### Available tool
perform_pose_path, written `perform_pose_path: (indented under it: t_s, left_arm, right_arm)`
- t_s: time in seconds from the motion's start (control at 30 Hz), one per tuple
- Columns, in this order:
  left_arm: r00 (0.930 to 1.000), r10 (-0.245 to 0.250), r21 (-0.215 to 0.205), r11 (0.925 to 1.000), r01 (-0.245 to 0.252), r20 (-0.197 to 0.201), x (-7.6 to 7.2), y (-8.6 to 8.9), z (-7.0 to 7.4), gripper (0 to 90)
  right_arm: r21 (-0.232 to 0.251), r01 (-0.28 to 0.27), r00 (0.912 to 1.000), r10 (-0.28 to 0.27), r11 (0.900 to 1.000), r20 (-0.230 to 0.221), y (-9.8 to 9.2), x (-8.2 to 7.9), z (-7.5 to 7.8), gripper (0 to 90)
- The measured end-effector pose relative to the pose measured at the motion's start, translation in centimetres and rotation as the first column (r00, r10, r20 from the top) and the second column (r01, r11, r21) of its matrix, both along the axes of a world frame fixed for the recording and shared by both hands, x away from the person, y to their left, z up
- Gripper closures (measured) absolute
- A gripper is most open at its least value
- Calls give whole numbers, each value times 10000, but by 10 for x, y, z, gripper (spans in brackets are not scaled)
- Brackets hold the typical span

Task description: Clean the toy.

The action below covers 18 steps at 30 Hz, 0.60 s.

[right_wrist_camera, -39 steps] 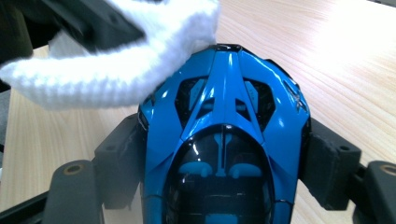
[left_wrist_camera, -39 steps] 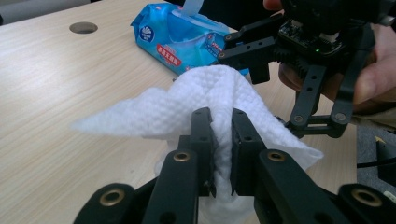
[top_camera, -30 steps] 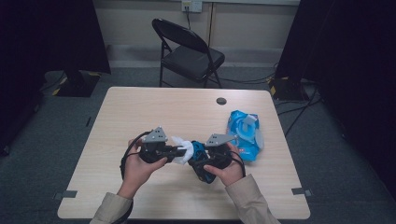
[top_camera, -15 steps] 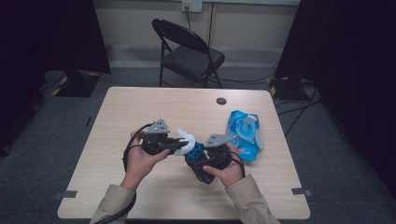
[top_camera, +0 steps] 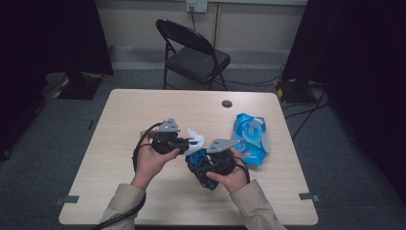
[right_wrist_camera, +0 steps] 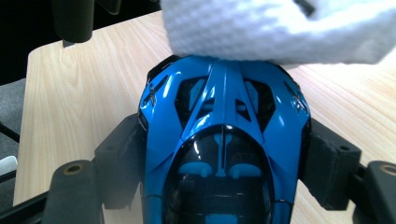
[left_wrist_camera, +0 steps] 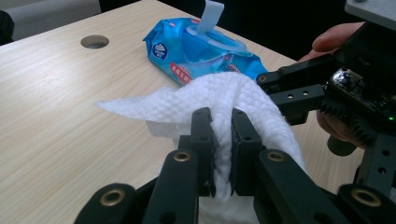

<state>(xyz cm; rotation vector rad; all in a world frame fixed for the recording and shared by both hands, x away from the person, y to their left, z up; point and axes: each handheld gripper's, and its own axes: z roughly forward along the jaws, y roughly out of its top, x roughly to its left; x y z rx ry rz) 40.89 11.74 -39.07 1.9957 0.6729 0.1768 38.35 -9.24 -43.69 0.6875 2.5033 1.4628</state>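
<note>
Dark curtains and a black folding metal chair stood behind the pale wooden table, which rested on grey carpet. On the table's right part lay a blue plastic pack of wet wipes with its lid flap raised; the left gripper view showed it beyond the jaws. Near the far edge was a small round hole in the tabletop.

Near the table's middle the left gripper had its jaws pinched nearly together on a white textured wet wipe, whose folds bulged out above and beside the fingers in that gripper's own view. The right gripper gripped a glossy blue toy car by its sides, the pads pressed against the body on both flanks. The wipe lay against the car's far end, touching it. From above, the car showed just beside the wipe, between the two hands, above the tabletop.
</note>
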Motion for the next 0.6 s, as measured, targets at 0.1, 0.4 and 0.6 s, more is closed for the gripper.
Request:
perform_pose_path:
  t_s: [0.1, 0.4, 0.6]
  left_arm:
    - [10000, 26, -19, 10000, -26, -84, 2, -2, -1, 823]
    - [9997, 8, -3, 10000, -8, -240, 6, -5, -8, 823]
    - [9995, 104, -97, 9999, -107, -290, 9, -5, -13, 821]
  right_arm:
    - [-26, -41, 10000, 41, 10000, 27, 1, 0, 0, 250]
    - [-124, -179, 9998, 179, 9998, 36, 4, -2, -1, 250]
    - [-100, -308, 9995, 309, 9995, 52, 6, -4, -1, 250]
